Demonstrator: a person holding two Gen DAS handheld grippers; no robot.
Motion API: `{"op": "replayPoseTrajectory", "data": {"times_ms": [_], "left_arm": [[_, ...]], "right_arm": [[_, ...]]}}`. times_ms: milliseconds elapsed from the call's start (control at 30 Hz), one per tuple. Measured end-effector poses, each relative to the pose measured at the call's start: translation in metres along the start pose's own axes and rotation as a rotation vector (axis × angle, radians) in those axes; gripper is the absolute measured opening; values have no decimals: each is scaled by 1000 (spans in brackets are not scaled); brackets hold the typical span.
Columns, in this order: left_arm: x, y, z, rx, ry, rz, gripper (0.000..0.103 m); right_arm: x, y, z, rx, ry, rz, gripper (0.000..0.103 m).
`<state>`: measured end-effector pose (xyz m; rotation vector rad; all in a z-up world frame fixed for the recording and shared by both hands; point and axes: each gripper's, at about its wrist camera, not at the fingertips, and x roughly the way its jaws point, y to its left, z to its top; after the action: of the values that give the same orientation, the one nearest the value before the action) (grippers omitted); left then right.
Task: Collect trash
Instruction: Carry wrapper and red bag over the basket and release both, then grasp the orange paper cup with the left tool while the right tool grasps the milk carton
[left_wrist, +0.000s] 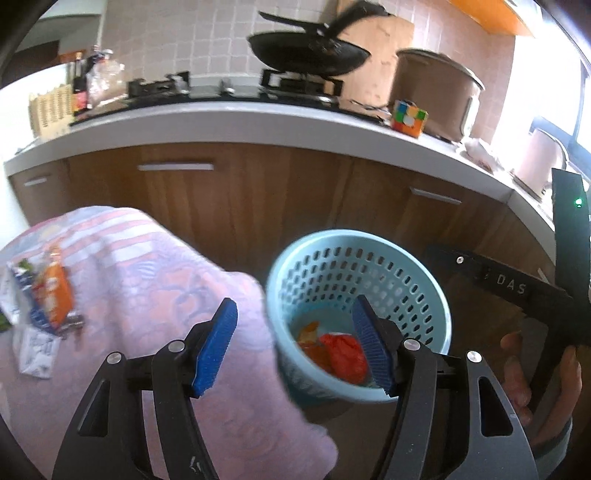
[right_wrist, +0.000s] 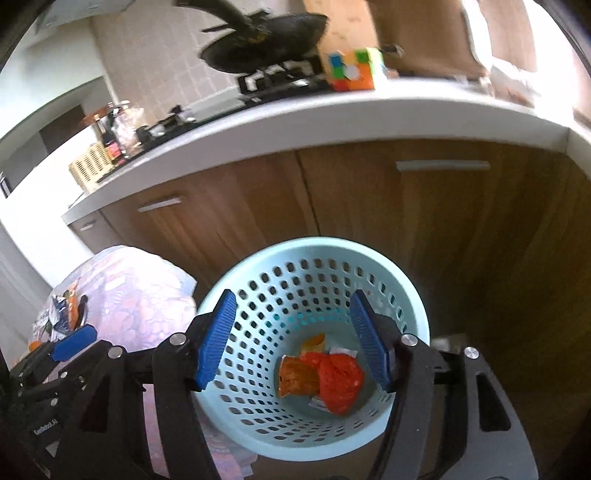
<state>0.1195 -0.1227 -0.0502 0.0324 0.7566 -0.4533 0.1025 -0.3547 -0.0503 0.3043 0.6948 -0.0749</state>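
A light blue perforated basket (right_wrist: 258, 417) stands on the floor beside a table with a pink patterned cloth (left_wrist: 155, 266). In it lie a crumpled red bag (right_wrist: 338, 380) and an orange wrapper (right_wrist: 297, 378); the same basket (left_wrist: 424, 295) and red bag (left_wrist: 345, 356) show in the left wrist view. My right gripper (right_wrist: 293, 339) is open and empty above the basket. My left gripper (left_wrist: 295, 347) is open and empty over the table edge and the basket rim. Several wrappers, one orange (left_wrist: 51, 295), lie on the cloth at the left.
Wooden cabinets (left_wrist: 258, 192) under a white counter (left_wrist: 221, 122) stand behind the basket. On the counter are a stove with a black wok (left_wrist: 310, 51), a colour cube (left_wrist: 408, 118), a rice cooker (left_wrist: 432, 92) and bottles (left_wrist: 83, 85).
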Motion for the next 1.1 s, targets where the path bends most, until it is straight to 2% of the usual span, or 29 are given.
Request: {"op": "replayPoseTrajectory", "data": {"times_ms": [200, 300, 567, 733, 833, 967, 1100], "left_arm": [[-71, 42, -4, -81, -139, 105, 66], [-107, 68, -7, -109, -182, 190, 66], [-191, 160, -33, -274, -276, 405, 70], [-222, 216, -58, -370, -282, 536, 70], [-227, 242, -71, -418, -275, 604, 75], [-219, 274, -93, -460, -209, 672, 76], [-204, 292, -106, -458, -126, 722, 76]], "right_arm": [[-24, 41, 7, -81, -60, 49, 60], [-37, 72, 8, -118, -88, 108, 60], [-50, 170, 0, -269, -108, 244, 60], [-44, 239, -27, -370, -103, 332, 60], [-31, 276, -52, -426, -89, 378, 60], [-7, 312, -86, -483, -52, 408, 60], [12, 328, -110, -502, -4, 436, 60]]}}
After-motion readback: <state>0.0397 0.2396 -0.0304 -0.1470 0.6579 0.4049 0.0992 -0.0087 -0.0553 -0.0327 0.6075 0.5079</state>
